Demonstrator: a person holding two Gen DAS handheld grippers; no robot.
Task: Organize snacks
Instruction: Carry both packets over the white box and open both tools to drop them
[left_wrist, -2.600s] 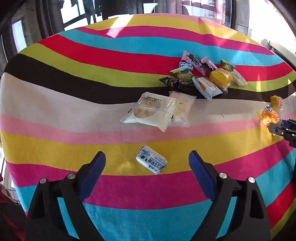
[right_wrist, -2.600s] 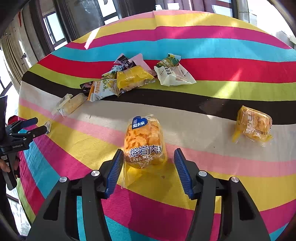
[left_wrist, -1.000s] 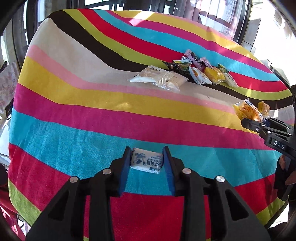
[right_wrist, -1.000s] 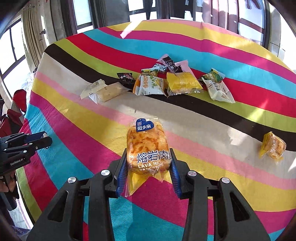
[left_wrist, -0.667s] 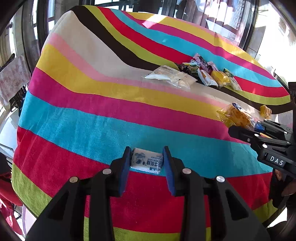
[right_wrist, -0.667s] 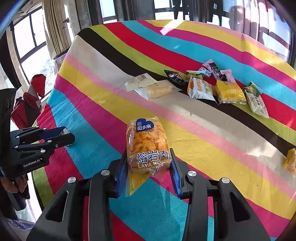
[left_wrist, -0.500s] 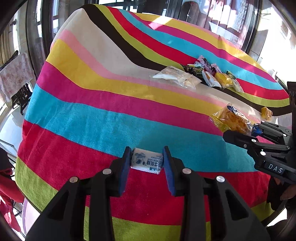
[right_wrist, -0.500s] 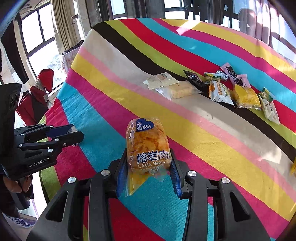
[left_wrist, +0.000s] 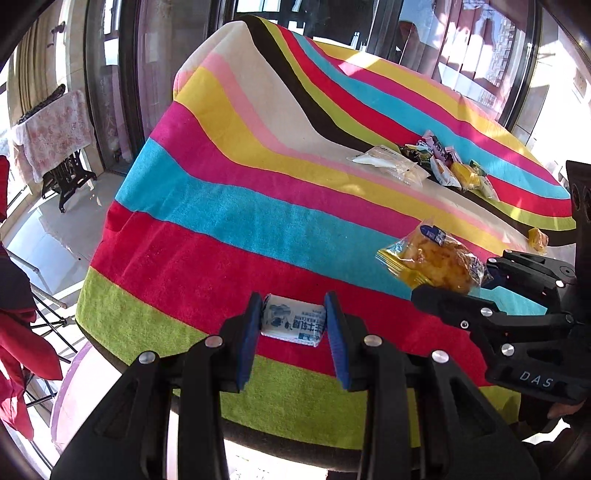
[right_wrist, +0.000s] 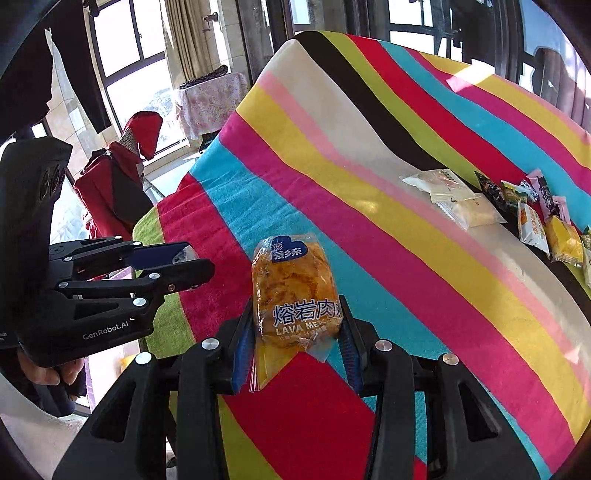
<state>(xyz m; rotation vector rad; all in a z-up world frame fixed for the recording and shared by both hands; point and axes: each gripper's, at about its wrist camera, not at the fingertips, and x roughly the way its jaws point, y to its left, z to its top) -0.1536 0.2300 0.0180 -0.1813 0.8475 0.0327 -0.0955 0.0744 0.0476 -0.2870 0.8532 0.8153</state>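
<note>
Both grippers have lifted their snacks and pulled back from the pile of mixed snack packets (left_wrist: 445, 168) toward the near edge of the desk with the striped towel-like cloth (left_wrist: 258, 206). Now the left gripper (left_wrist: 293, 326) hangs over the red and green stripes at this edge, its blue-padded fingers pinching a small white and blue pillow-shaped packet (left_wrist: 293, 325) from both short sides. The right gripper (right_wrist: 297, 332) holds an orange bread in a clear crinkly plastic bag with a blue label (right_wrist: 293, 291) upright, the fingers pressed on its lower part, well apart from the pile. I think the step in hand is to carry the two snacks to a sorting place, which I cannot see. To do it well, the grip should stay gentle: the bread looks soft and its bag slippery, so more squeeze would crush it, while less could let it slide out. The small packet looks firm and flat and should sit safely. The cloth is rough and fuzzy, so it is better to lower the snacks onto it than to drag them.
</note>
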